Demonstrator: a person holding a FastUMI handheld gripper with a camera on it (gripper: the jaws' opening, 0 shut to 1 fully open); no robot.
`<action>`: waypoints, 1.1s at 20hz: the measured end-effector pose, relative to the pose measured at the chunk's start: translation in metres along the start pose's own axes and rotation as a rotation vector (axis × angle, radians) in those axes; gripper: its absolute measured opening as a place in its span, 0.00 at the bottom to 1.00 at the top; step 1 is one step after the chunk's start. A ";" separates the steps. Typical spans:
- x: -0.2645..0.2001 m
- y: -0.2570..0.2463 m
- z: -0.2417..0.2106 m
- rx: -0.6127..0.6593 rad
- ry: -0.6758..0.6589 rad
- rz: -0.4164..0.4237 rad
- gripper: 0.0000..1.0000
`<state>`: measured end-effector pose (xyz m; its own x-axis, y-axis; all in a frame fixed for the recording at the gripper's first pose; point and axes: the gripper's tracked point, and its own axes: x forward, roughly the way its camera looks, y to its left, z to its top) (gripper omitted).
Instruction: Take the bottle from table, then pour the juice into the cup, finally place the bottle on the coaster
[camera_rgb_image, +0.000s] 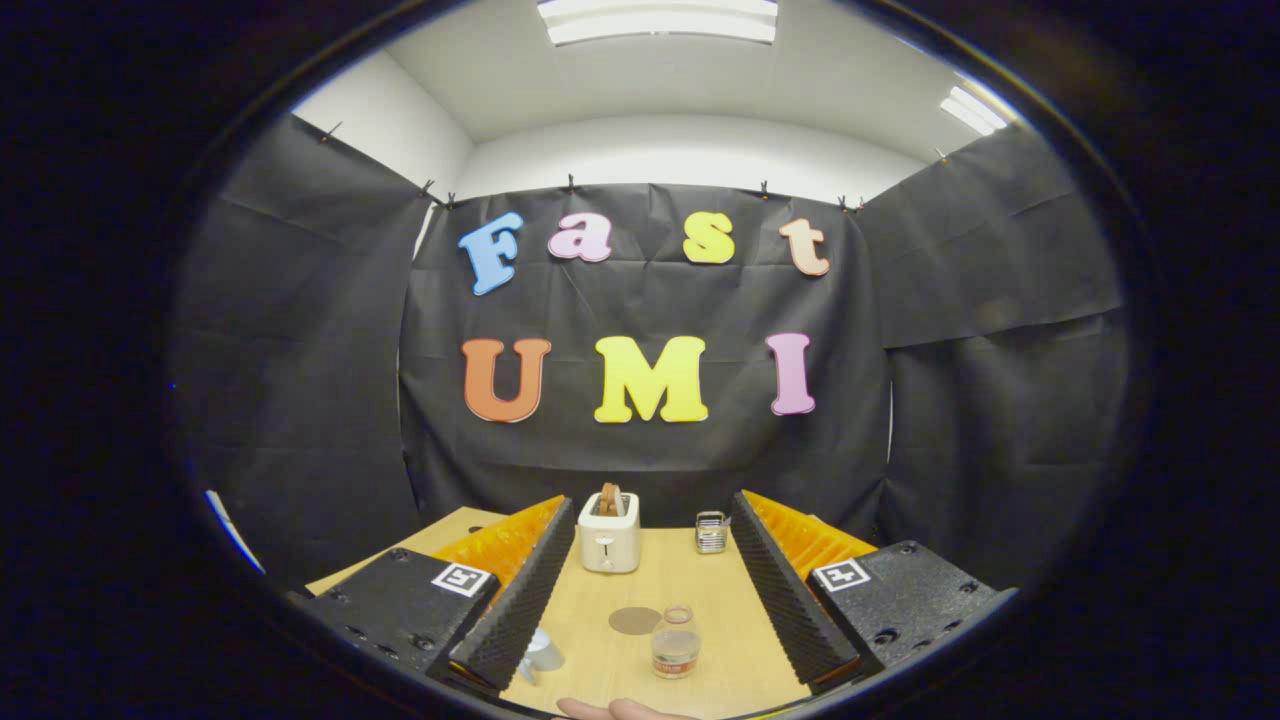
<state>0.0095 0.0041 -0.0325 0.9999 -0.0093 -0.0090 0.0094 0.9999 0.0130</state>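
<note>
A small clear bottle (676, 642) with brownish juice in its lower part stands upright on the wooden table (690, 590), between my fingers but well below them. Just behind it and to its left lies a round brown coaster (634, 620). A pale cup (541, 652) sits partly hidden by the tip of my left finger (520, 598). My gripper (654, 585) hangs above the table, open wide, with nothing between the ribbed pads.
A white toaster (609, 535) with toast in its slots stands at the table's back, a small metal rack (711, 532) to its right. Black cloth walls close the booth. A fingertip of a hand (610, 709) rests at the table's near edge.
</note>
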 end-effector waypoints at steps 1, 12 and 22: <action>0.001 -0.001 -0.006 -0.005 0.002 -0.006 1.00; 0.022 -0.017 -0.084 -0.026 0.073 -0.046 1.00; 0.038 -0.027 -0.137 -0.009 0.067 -0.030 1.00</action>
<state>0.0458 -0.0211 -0.1701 0.9964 -0.0389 -0.0759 0.0392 0.9992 0.0024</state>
